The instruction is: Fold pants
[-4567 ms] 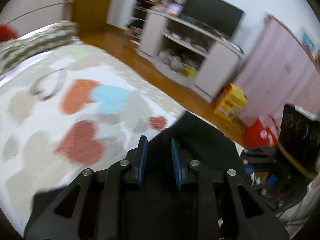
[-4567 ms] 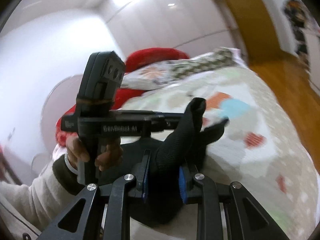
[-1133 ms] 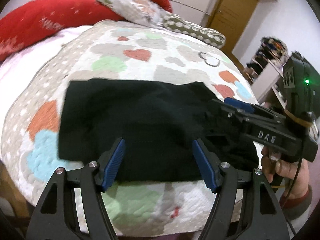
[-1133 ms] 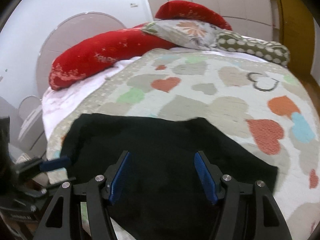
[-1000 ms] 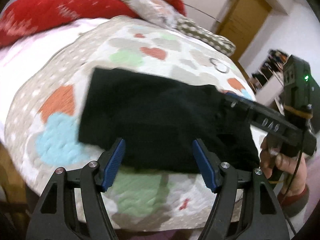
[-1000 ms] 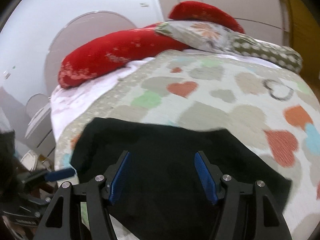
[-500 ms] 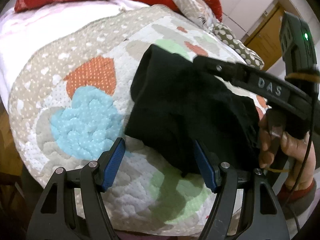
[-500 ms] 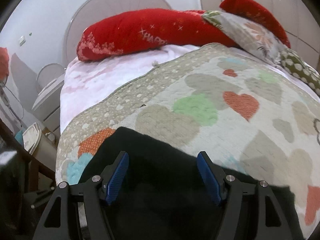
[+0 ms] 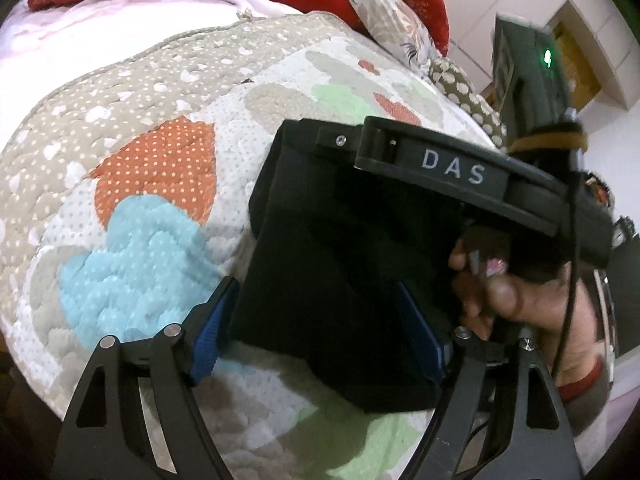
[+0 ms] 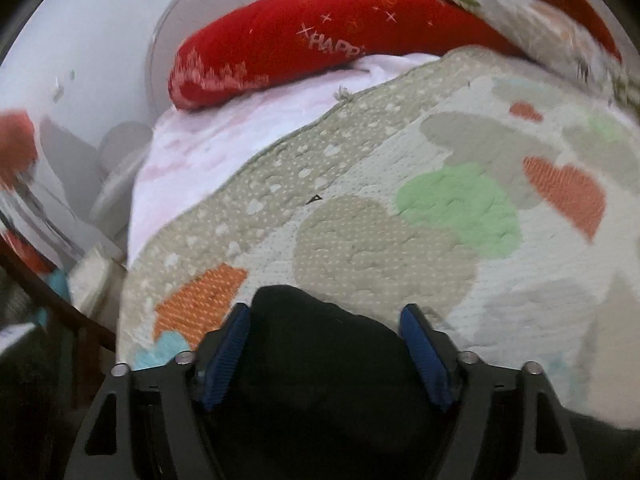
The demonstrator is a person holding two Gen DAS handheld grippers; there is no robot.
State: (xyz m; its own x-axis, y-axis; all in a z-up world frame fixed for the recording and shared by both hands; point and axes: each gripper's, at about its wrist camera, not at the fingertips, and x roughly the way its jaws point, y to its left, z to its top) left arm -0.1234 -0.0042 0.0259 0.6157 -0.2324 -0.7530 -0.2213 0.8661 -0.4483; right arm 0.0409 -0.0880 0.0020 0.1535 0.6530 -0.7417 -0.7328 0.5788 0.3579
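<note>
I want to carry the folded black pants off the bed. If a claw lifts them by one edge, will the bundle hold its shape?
Probably not. The black pants lie as soft stacked layers with rounded edges on the quilt, so they look floppy; loose layers would likely droop and unfold. They seem light, and the cloth looks matte, so slipping seems unlikely.

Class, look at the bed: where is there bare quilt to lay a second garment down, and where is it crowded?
Free: the quilt left of the black pants, across its orange and blue hearts, and the stretch up toward the red pillow. Crowded: the near edge, where the pants lie with both tools over them and a hand at their right.
</note>
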